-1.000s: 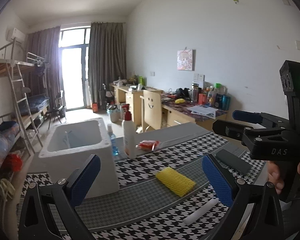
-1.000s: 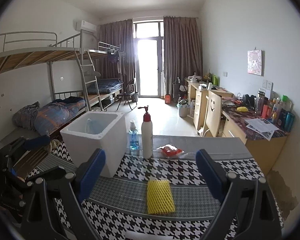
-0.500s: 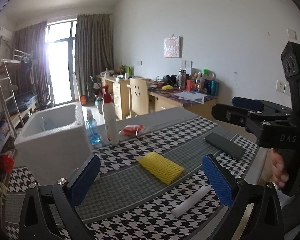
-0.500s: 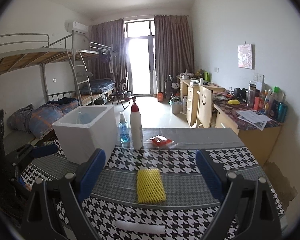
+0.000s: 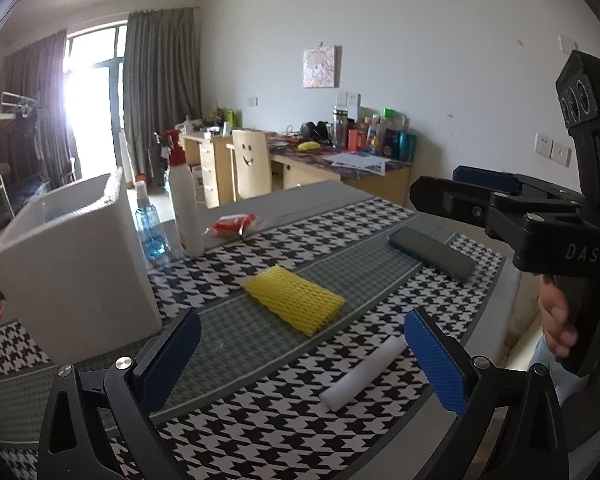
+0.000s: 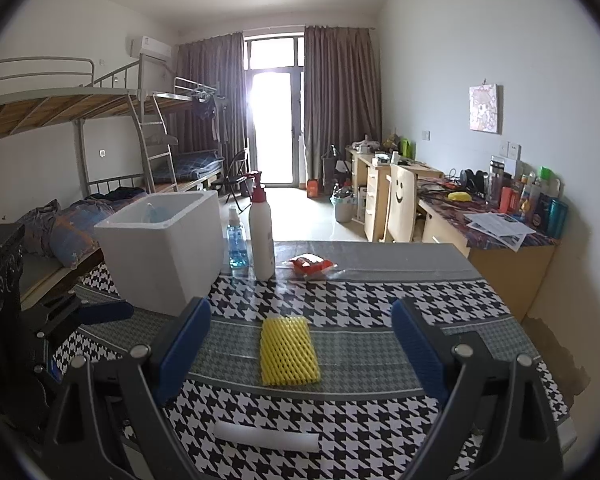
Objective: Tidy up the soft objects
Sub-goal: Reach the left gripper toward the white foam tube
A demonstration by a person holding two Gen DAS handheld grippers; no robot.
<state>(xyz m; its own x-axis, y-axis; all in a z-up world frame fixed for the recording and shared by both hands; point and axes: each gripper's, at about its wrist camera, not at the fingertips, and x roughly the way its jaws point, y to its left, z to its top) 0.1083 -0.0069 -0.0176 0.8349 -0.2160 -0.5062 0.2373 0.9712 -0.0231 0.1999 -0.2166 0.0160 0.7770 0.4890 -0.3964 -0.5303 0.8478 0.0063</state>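
Note:
A yellow foam net sleeve point(image 5: 294, 299) point(image 6: 289, 350) lies flat in the middle of the houndstooth table. Nearer the front edge lies a white foam stick point(image 5: 364, 373) point(image 6: 266, 437). A white foam box point(image 5: 73, 256) point(image 6: 163, 251) stands open-topped at the left. My left gripper point(image 5: 302, 363) hovers open above the table, with the stick just inside its right finger. My right gripper point(image 6: 300, 352) is open too, above the sleeve and the stick, holding nothing. In the left wrist view the right gripper point(image 5: 468, 196) shows from the side at the right, held by a hand point(image 5: 556, 320).
A white pump bottle point(image 6: 261, 236), a small blue spray bottle point(image 6: 236, 245) and a red packet point(image 6: 310, 265) stand behind the sleeve. A dark phone point(image 5: 430, 252) lies at the table's right side. Desks, a chair point(image 6: 400, 204) and bunk beds fill the room beyond.
Both grippers have dropped slightly toward the table and the views have swung left to right; the white stick has come into the right wrist view. Nothing was grasped.

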